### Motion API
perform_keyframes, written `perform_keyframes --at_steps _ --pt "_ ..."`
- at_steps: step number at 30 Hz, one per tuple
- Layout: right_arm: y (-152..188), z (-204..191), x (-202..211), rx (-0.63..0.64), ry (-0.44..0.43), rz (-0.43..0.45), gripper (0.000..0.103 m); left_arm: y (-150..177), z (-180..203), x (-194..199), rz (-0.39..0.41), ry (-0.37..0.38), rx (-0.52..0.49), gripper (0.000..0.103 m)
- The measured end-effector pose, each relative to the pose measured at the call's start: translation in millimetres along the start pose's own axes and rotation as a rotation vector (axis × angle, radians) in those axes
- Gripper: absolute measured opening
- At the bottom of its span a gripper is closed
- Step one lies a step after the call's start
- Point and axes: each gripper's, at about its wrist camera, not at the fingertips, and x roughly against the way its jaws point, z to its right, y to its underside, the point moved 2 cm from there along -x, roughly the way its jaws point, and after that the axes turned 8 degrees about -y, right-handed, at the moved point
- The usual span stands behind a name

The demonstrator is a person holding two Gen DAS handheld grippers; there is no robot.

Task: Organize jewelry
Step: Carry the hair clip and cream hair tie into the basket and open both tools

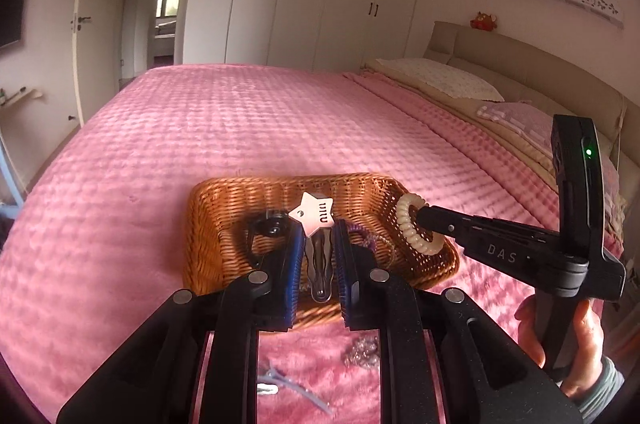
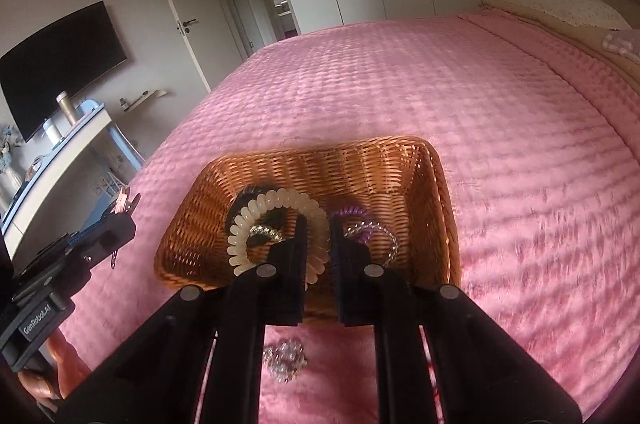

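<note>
A brown wicker basket [image 1: 224,208] sits on the pink bedspread; it also shows in the right wrist view [image 2: 384,164]. My left gripper [image 1: 317,236] is shut on a silver snap hair clip with a pink star [image 1: 314,216], held over the basket. My right gripper [image 2: 318,224] is shut on a cream spiral hair tie [image 2: 276,204], held over the basket; the tie [image 1: 404,220] and gripper [image 1: 424,216] also show in the left wrist view. Inside the basket lie a black clip [image 1: 272,224], a purple spiral tie [image 2: 354,214] and a clear beaded bracelet [image 2: 380,230].
On the bedspread in front of the basket lie a sparkly crystal piece [image 2: 285,360] [image 1: 362,352] and a light blue clip [image 1: 280,382]. Pillows [image 1: 444,80] and headboard are at right. A desk [image 2: 60,152] and TV stand left of the bed.
</note>
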Motion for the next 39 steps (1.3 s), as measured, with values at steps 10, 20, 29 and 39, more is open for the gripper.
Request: perform_keyframes --at_steps 10,20,29,39 --pt "-21 16 -70 -0.002 0.091 -0.115 0.009 7 -2 -83 -0.128 0.117 0.056 0.014" --pt "-13 29 -99 -0.02 0.121 -0.204 0.01 21 5 -106 -0.185 0.098 0.019 0.014" --pt "-14 30 -78 -0.057 0.082 -0.183 0.03 13 -8 -84 -0.143 0.096 0.027 0.035" --pt "-20 -5 -1 0.025 0.089 -0.076 0.03 0 -38 -3 -0.037 0.059 0.059 0.035"
